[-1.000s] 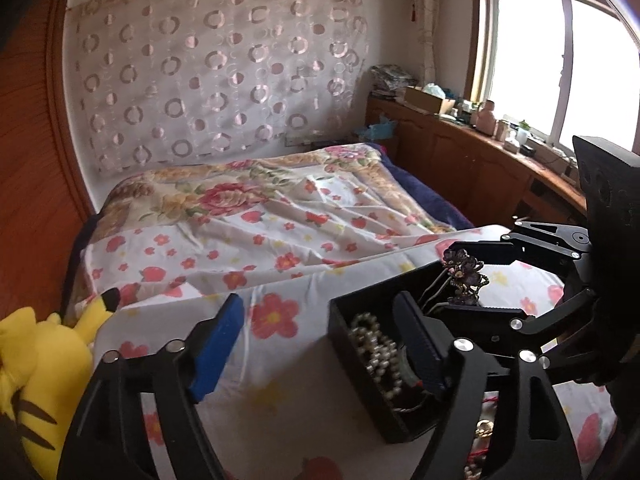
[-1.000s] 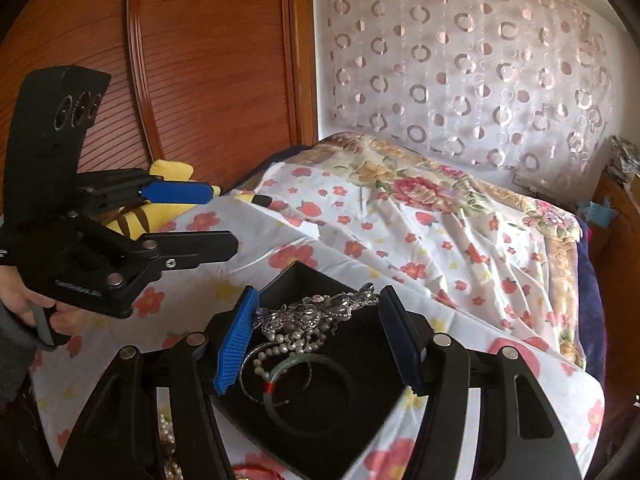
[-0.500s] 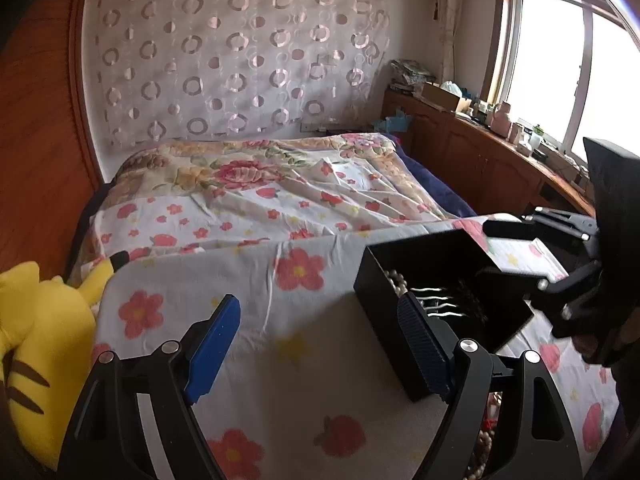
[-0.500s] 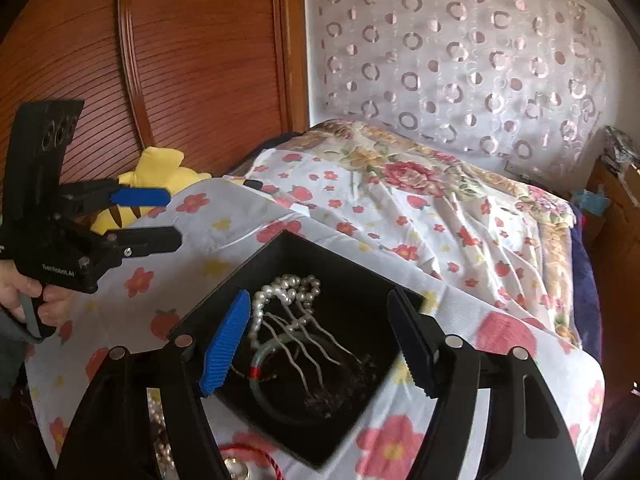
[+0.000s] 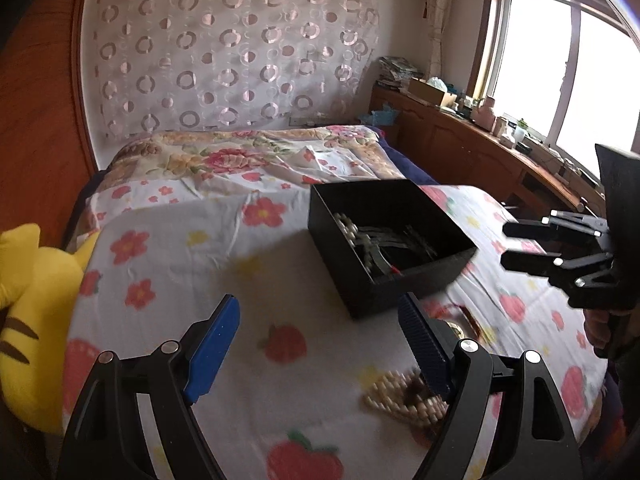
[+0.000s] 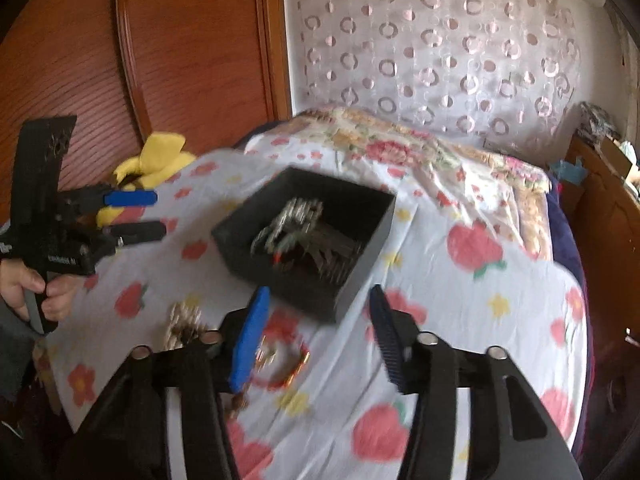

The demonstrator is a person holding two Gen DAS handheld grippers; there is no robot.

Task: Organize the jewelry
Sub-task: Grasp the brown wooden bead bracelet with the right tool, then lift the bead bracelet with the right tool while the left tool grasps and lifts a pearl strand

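Jewelry box (image 5: 390, 240) sits right of centre in my left view on the floral sheet (image 5: 208, 280), my left claw (image 5: 320, 354) spread empty at bottom, beads (image 5: 404, 396) beside it, my right claw (image 6: 316, 340) likewise spread.

Daylight pours through the overexposed white-framed window (image 5: 568, 80), blown out to glare. The floral bedsheet (image 5: 248, 264) is evenly lit with soft shadows. The right wrist view is motion-blurred; edges bend and darken.
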